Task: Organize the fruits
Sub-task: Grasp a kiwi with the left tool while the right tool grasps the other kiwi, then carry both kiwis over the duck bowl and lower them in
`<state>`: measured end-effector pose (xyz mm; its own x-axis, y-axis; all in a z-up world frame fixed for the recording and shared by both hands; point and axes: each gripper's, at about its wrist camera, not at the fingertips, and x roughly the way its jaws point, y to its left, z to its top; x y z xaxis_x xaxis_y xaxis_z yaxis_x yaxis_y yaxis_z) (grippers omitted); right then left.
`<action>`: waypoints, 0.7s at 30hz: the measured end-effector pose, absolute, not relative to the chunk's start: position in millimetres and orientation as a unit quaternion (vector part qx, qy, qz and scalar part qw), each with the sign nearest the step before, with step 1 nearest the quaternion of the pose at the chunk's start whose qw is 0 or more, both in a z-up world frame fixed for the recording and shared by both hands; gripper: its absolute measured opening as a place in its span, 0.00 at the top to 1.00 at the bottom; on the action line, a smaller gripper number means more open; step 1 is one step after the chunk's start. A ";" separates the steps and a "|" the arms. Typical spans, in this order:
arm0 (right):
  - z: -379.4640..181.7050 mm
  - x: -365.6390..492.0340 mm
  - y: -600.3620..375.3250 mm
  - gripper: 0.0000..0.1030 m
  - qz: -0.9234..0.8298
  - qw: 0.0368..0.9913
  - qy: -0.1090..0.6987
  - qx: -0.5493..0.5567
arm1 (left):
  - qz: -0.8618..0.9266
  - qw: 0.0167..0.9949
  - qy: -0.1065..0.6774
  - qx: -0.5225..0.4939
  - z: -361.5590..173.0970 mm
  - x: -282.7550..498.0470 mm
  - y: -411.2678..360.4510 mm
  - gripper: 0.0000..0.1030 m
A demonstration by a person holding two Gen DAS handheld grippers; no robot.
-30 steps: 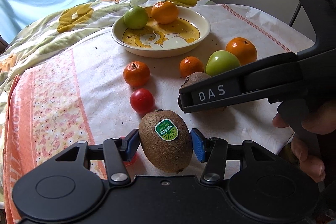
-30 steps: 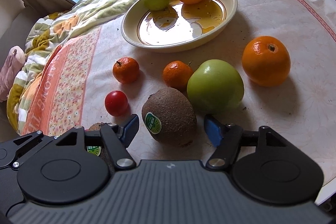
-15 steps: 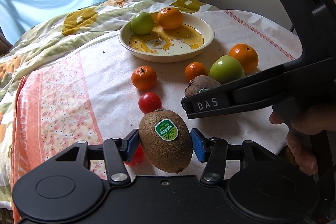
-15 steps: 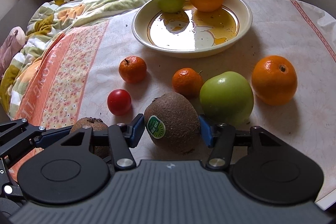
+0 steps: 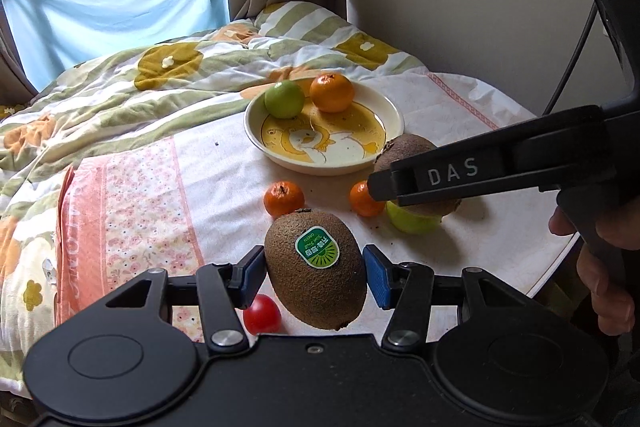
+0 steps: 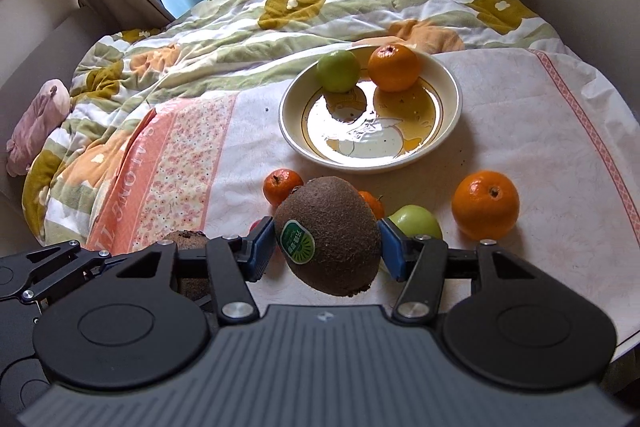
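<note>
My left gripper point(image 5: 315, 277) is shut on a brown kiwi point(image 5: 320, 291) with a green sticker, held above the cloth. My right gripper point(image 6: 326, 247) is shut on a second stickered kiwi point(image 6: 328, 235), also off the table. In the left wrist view that second kiwi point(image 5: 408, 151) hangs just right of the cream plate point(image 5: 394, 115). The plate point(image 6: 452, 95) holds a green apple point(image 6: 338, 70) and an orange point(image 6: 394, 67). The left gripper's kiwi point(image 6: 186, 239) peeks in at the lower left of the right wrist view.
On the cloth lie two tangerines point(image 6: 282, 186) point(image 5: 362, 199), a green apple point(image 6: 416, 221), a large orange point(image 6: 485, 205) and a red tomato point(image 5: 262, 314). A quilt point(image 6: 240, 27) covers the bed behind. A person's hand point(image 5: 612, 291) grips the right handle near the table's edge.
The right gripper closed on its kiwi and lifted it off the cloth. The left gripper rose with its kiwi too, so the fruits and plate now look farther below.
</note>
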<state>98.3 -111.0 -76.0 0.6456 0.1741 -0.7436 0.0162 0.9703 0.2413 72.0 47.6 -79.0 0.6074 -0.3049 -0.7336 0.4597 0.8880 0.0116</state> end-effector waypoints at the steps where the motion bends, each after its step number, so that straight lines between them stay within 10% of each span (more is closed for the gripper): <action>1: -70.5 97.0 -113.0 0.32 0.042 0.902 0.416 0.113 | -0.214 0.892 0.385 0.097 -74.3 72.1 48.1 0.45; 21: -29.0 169.8 -192.7 0.32 0.073 0.915 0.385 0.097 | -0.155 0.926 0.340 0.053 -21.3 151.5 12.9 0.45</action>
<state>169.8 -192.7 -29.0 0.6933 0.2090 -0.6897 -0.0596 0.9704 0.2342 151.5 12.9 -21.3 0.7211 -0.2506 -0.6459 0.3220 0.9467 -0.0077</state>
